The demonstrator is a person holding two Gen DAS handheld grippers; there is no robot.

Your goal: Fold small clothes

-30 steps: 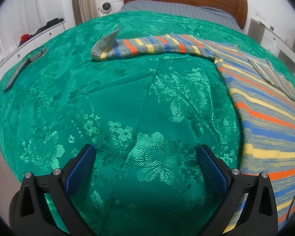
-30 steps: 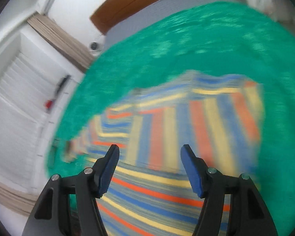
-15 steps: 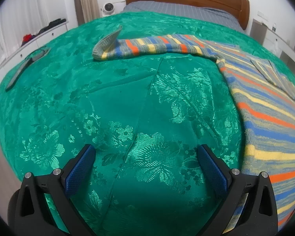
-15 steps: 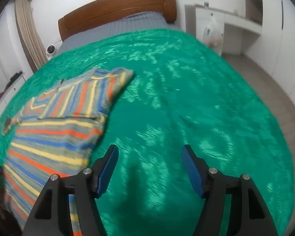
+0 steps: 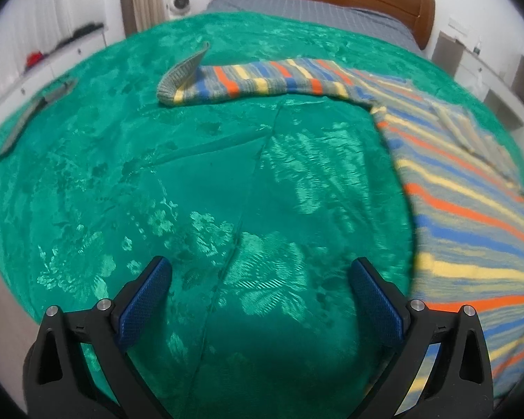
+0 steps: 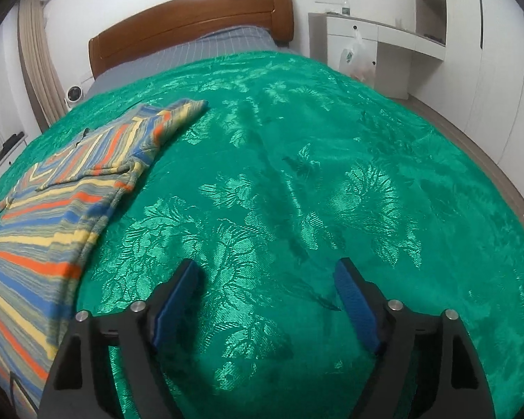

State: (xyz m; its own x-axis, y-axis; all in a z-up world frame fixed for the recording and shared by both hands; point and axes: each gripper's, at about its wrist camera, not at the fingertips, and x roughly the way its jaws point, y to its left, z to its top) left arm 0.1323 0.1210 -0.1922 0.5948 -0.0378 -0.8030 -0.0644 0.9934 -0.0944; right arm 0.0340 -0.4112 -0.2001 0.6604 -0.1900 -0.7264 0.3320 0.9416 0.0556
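My right claw (image 6: 265, 289) has swung off the sweater (image 6: 49, 209) and now hangs over bare green bedspread (image 6: 332, 174), its jaws having just been opening and now standing wide with nothing between them. A second ago that same view was filled with striped knit right under the fingers; now the sweater lies off to the left of the view, flat on the bed, with its near sleeve already folded in across the chest. I take that to mean the right-side fold is laid down and let go. My left claw (image 5: 262, 300) has barely shifted: it hovers over the bedspread, jaws wide and empty, with the sweater's body (image 5: 471, 209) just beside its right finger. The far sleeve (image 5: 248, 80) lies stretched straight out across the bed, well apart from the claw, its cuff curled up at the tip. That sleeve looks like the next piece to fold, and it falls to my left side; I would reach for the cuff and carry it in over the body. A dark flat thing (image 5: 35, 115) near the bed's left edge I cannot identify.
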